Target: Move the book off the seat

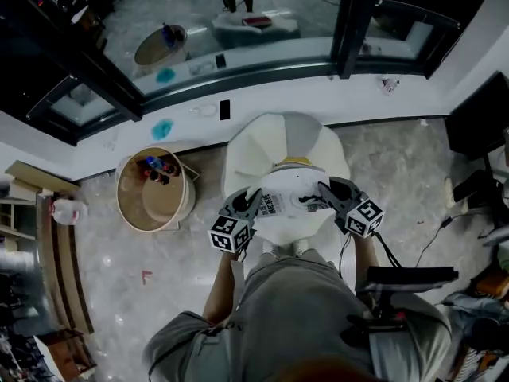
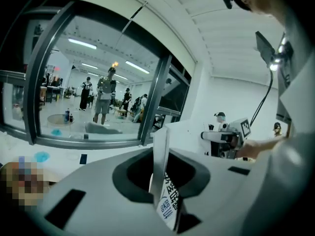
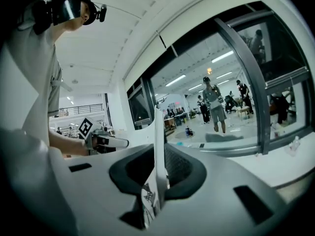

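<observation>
Wears a grey short-sleeved shirt at lower centre, with grey-and-black left gripper and right gripper each bearing a black-and-white marker cube, black cable at right.

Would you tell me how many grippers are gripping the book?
2: the left gripper on the left edge of the book, the right gripper on its right edge.

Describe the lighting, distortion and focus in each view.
Head view: dim and underexposed, the window frame bowed by the wide lens; the book is fairly sharp. Left gripper view: strong fisheye curvature, black corners, ceiling lights glaring. Right gripper view: same curvature, bright background, the near book edge soft.
</observation>
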{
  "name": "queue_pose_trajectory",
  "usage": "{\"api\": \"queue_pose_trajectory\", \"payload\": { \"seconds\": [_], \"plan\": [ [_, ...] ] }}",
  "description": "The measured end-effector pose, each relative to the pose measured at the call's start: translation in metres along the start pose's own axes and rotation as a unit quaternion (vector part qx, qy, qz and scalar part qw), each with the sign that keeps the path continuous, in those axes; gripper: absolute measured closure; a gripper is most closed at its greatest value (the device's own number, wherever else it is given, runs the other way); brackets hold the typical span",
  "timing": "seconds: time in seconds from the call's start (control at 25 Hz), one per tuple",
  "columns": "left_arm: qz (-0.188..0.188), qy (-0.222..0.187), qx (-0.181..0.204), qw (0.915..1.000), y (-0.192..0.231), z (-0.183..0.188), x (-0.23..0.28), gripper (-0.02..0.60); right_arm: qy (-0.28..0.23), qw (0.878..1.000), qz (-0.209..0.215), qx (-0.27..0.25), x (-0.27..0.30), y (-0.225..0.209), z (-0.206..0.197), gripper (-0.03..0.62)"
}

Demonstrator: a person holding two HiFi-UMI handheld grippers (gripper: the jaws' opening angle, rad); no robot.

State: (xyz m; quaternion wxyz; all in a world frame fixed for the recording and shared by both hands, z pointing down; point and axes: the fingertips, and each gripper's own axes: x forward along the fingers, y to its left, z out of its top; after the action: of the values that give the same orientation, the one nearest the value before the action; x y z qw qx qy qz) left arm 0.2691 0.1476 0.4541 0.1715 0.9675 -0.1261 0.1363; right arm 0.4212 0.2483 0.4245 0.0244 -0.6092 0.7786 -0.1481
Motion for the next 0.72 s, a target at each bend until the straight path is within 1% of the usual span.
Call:
{"api": "queue_pose_trajectory", "payload": {
  "seconds": [0.16,0.32,0.44,0.6,0.72],
  "plan": [
    [-0.007,-0.006,0.010,0.9999,-0.013,0.002,-0.004,0.520,-0.009,1.000,0.001,-0.010,-0.013,0.005,0.005,0.536],
    [0.000,-0.003,0.007,1.0000,-0.018,-0.006,-0.007,0.520,-0.010,1.000,-0.002,-0.007,-0.019,0.007,0.000,0.536],
    [0.011,0.002,0.003,0.9999,-0.022,-0.010,-0.013,0.520,-0.007,1.000,0.010,-0.005,-0.021,0.011,-0.003,0.536],
    [0.045,-0.001,-0.002,0.9990,-0.029,-0.010,-0.018,0.519,-0.005,0.999,0.041,0.000,-0.021,0.009,-0.003,0.536],
    [0.085,-0.006,-0.006,0.9963,-0.027,-0.007,-0.028,0.520,-0.002,0.997,0.081,-0.001,-0.008,0.007,-0.003,0.536]
  ]
}}
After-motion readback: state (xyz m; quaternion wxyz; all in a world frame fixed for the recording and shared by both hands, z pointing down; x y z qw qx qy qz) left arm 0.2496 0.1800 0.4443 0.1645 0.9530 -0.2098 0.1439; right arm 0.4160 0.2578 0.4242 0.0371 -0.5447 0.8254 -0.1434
